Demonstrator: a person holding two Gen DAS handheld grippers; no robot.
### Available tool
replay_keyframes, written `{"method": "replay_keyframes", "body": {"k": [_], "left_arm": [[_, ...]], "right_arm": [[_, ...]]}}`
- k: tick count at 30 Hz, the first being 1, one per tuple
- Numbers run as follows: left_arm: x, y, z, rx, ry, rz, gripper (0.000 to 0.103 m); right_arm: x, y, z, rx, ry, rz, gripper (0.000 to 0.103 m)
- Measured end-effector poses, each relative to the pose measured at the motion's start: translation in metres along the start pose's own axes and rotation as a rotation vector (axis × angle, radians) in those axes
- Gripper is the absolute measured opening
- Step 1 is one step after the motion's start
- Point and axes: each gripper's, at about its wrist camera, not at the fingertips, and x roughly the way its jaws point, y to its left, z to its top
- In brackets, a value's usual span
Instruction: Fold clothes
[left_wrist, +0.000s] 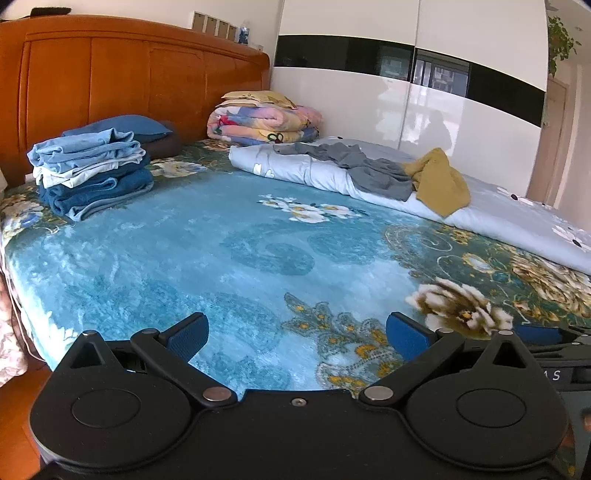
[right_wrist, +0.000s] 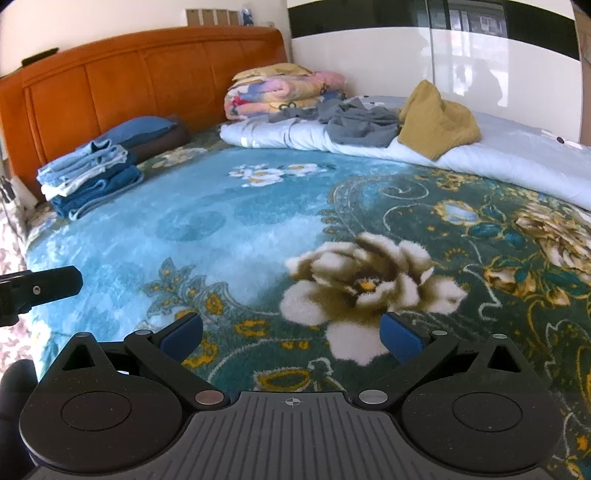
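A crumpled grey garment (left_wrist: 369, 168) (right_wrist: 362, 123) and a mustard-yellow garment (left_wrist: 437, 181) (right_wrist: 437, 120) lie unfolded on a pale quilt (left_wrist: 306, 168) (right_wrist: 517, 158) at the far right of the bed. A stack of folded blue and white clothes (left_wrist: 92, 168) (right_wrist: 90, 175) sits at the far left near the headboard. My left gripper (left_wrist: 297, 338) hovers open over the blue floral blanket (left_wrist: 184, 251), well short of the clothes, holding nothing. My right gripper (right_wrist: 291, 334) is open too, above a large white flower pattern. The left gripper's side (right_wrist: 40, 284) shows at the right view's left edge.
An orange wooden headboard (left_wrist: 129, 74) (right_wrist: 147, 74) backs the bed. A folded floral comforter with a pillow (left_wrist: 262, 120) (right_wrist: 284, 90) and a blue pillow (left_wrist: 122, 125) lie by it. A glossy white wardrobe (left_wrist: 424, 103) stands behind the bed. The bed's left edge drops to the floor (left_wrist: 14, 424).
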Motion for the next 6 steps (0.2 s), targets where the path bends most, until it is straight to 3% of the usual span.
{"method": "replay_keyframes", "body": {"k": [6], "left_arm": [[-0.0021, -0.0005, -0.0006, 0.010, -0.021, -0.002, 0.101]], "right_arm": [[0.0001, 0.0007, -0.0004, -0.002, -0.005, -0.006, 0.103]]}}
